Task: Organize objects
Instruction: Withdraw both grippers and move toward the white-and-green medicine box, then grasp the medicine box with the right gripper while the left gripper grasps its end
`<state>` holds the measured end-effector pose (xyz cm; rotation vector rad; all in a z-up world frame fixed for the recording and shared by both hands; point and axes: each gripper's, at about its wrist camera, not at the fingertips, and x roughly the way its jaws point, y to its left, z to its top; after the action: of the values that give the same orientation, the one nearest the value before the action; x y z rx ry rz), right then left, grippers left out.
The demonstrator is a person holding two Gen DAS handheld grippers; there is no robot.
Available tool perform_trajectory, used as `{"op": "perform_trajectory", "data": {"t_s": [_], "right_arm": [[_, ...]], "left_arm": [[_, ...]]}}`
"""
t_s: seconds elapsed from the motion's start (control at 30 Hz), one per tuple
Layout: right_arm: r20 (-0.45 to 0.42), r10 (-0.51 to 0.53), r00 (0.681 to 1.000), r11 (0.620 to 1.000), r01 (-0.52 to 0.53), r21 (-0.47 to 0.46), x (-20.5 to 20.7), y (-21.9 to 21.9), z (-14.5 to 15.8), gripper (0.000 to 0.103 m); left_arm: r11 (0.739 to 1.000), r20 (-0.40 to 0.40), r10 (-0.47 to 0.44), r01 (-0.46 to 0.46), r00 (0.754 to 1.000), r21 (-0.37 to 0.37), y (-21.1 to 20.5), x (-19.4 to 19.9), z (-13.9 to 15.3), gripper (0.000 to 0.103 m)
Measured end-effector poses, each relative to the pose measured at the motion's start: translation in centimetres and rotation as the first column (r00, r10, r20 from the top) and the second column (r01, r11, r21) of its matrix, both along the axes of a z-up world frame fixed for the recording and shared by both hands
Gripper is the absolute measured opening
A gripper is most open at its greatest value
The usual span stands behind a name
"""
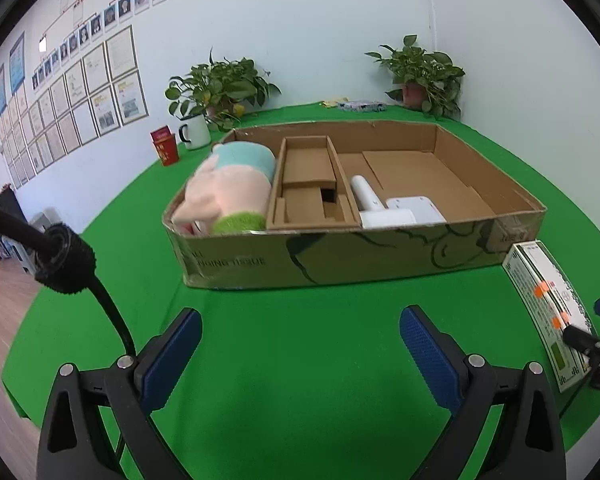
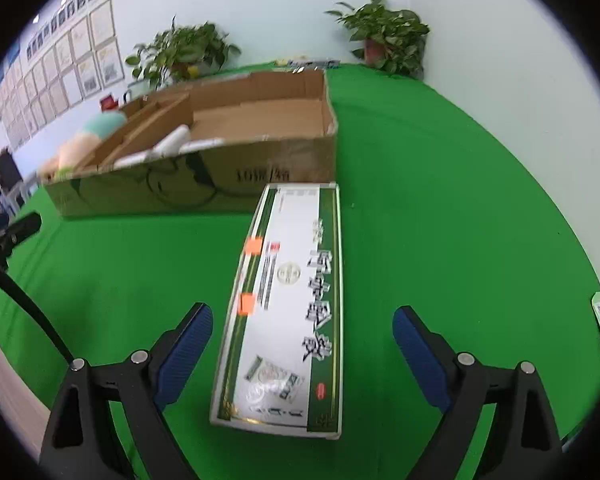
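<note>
Both wide open, empty: right gripper (image 2: 302,340) straddles green-white box (image 2: 288,308) frame-centre, left gripper (image 1: 300,352) over table (image 1: 300,312) below cardboard tray (image 1: 352,256).

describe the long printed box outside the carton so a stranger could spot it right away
On the green table, find the big cardboard carton. The long flat box lies on the cloth just outside its near corner, white with green borders, the only thing bearing two orange stickers.
</note>
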<state>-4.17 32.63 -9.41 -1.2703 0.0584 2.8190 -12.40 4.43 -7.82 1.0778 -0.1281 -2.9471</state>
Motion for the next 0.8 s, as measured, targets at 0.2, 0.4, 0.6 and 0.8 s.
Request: {"op": "perform_trajectory", "data": {"t_s": [0.2,0.4,0.6,0.8], "right_arm": [[0.046,0.011,0.999,0.999,-0.013,0.040,0.0,-1.1,-1.2,0.062],[0.049,0.090,0.995,0.994,-0.086,-0.072,1.6,-2.9,-0.2,0.062],[-0.015,0.229,0.973,0.965,-0.229,-0.128,3.0,-6.5,1.6,0.077],[0.003,0.320,0.948,0.945,-0.319,-0.071,3.5,-9.3,0.9,0.085]], "left_arm": [[0.999,0.053,-0.024,0.021,0.998,0.045,-0.4,0.0,-1.3,0.100],[0.996,0.107,-0.047,0.038,0.993,0.085,-0.9,-0.5,-2.2,0.099],[0.929,0.225,-0.201,0.113,0.953,0.352,-0.8,-2.1,-3.1,0.099],[0.760,0.294,-0.413,0.148,0.862,0.633,0.5,-3.5,-4.8,0.099]]}}
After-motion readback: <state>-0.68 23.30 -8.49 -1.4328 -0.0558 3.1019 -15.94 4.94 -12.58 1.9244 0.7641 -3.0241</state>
